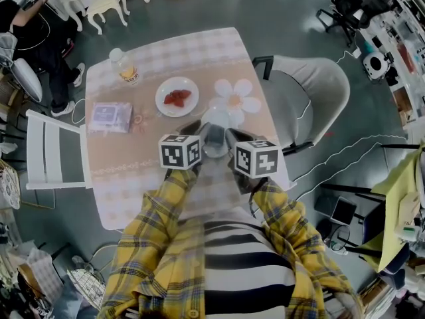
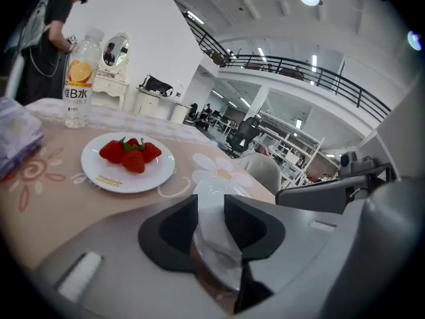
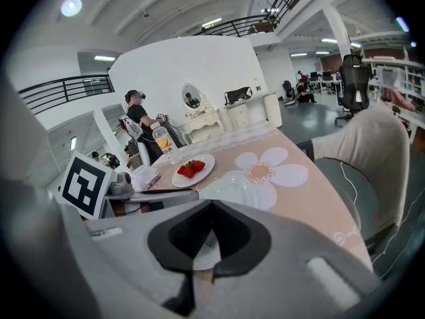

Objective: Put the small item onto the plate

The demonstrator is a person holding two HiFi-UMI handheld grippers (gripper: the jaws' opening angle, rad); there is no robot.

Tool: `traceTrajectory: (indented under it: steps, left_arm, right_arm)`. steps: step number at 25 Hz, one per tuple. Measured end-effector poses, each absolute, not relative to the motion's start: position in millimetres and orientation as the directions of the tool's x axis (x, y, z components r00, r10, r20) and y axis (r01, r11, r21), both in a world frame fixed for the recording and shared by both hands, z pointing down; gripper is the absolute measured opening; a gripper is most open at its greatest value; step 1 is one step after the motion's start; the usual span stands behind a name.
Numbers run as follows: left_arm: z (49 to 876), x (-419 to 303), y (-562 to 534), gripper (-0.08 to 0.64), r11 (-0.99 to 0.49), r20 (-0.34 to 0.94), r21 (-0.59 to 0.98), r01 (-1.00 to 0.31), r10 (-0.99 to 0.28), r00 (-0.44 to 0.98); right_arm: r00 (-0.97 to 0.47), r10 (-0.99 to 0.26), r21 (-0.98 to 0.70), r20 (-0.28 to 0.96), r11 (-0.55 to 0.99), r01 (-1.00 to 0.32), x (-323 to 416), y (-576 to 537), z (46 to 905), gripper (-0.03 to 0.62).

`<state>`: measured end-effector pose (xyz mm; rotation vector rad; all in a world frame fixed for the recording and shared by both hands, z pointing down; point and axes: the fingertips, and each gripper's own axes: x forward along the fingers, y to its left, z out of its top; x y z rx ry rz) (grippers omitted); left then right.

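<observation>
Left hand-held gripper [image 2: 211, 208]: jaws pinched on the small item [image 2: 216, 241], a packet in clear, crinkled wrapping that fills the gap between them. Right hand-held gripper [image 3: 211, 211]: jaws drawn almost together, with a pale edge of the same wrapping caught in the narrow gap. In the head view the two grippers face each other over the near half of the counter [image 1: 126, 158]. The small item is held between them, clear of the surface and apart from the plate [image 1: 161, 98].

Just beyond the jaws:
- A clear glass dish [image 3: 232, 188] rests on the counter.
- A flower-shaped mat [image 1: 242, 97] lies touching the dish, on its far right side.

To the left of the mat, the white plate carries strawberries [image 2: 131, 153] at its centre. Further left, near the counter edge, lies a pack of tissues [image 1: 110, 116]. A drink bottle [image 1: 125, 67] stands upright at the far left corner.

A white slatted chair [image 1: 56, 151] stands at the left side of the counter. A grey armchair [image 1: 312, 88] stands at the right side.
</observation>
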<state>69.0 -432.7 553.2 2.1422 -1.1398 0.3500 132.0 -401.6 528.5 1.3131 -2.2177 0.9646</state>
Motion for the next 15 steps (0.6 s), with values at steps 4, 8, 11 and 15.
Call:
traceTrajectory:
  steps: [4,8,11,15]
  left_arm:
    - [548,57,-438,0.093,-0.374,0.491,0.431,-0.821,-0.666,0.561]
    - [531,56,-438,0.000,-0.397,0.424,0.439,-0.806,-0.699,0.576]
    - [517,60,-430,0.000,-0.437,0.373,0.446,-0.781,-0.703,0.606]
    - [497,59,-418,0.000,-0.484,0.297,0.445,-0.753,-0.714,0.634]
  right_arm:
    - [-0.481,-0.612,-0.364,0.628,0.315,-0.876,134,-402,530,0.002]
    - [-0.477,-0.615,-0.363,0.628,0.311,-0.878,135,-400,530,0.002]
    - [-0.480,-0.621,-0.372,0.619,0.307,-0.876,134,-397,527,0.002]
    - [-0.468,-0.646,-0.362,0.603,0.301,-0.882,135,-395,519,0.002]
